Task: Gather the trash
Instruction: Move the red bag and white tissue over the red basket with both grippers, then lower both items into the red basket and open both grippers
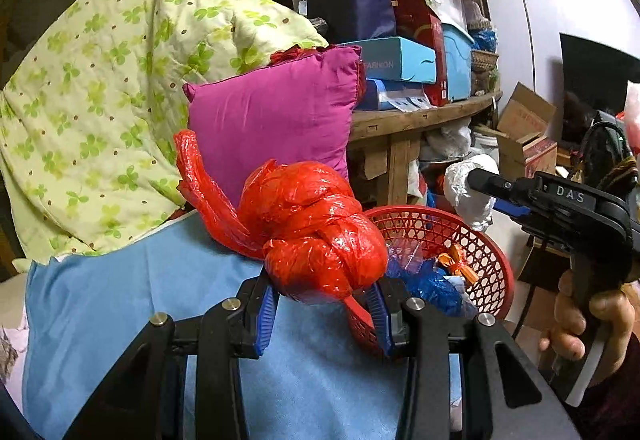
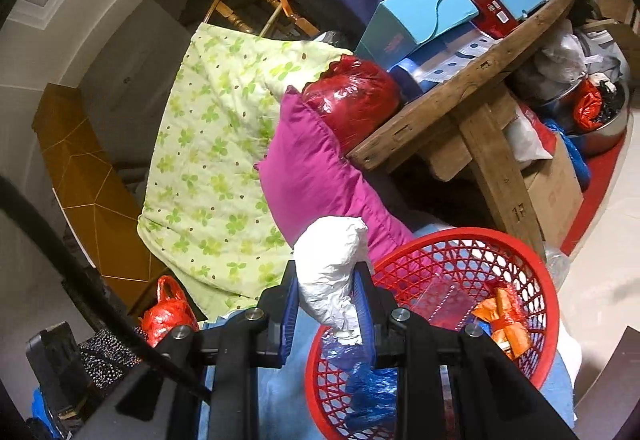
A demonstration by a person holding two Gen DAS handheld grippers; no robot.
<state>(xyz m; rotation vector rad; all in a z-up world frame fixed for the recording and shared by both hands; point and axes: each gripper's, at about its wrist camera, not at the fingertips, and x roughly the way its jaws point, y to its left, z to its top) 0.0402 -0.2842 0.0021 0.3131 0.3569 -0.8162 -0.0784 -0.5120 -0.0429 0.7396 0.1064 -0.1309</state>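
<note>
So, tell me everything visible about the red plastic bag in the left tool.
The red plastic bag is thin, glossy, crinkled film, knotted into a tight bundle with one twisted tail trailing up-left. The left tool is shut on its lower end, blue pads pressing both sides. It hangs clear above the blue sheet, beside the red mesh basket.

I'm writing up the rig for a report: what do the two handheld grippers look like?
Both are black, with jointed linkage arms, silver pivot pins and ribbed blue pads on the fingers. The right gripper carries white "DAS" lettering and a pistol-style handle; a dark sleeve shows below it.
</note>
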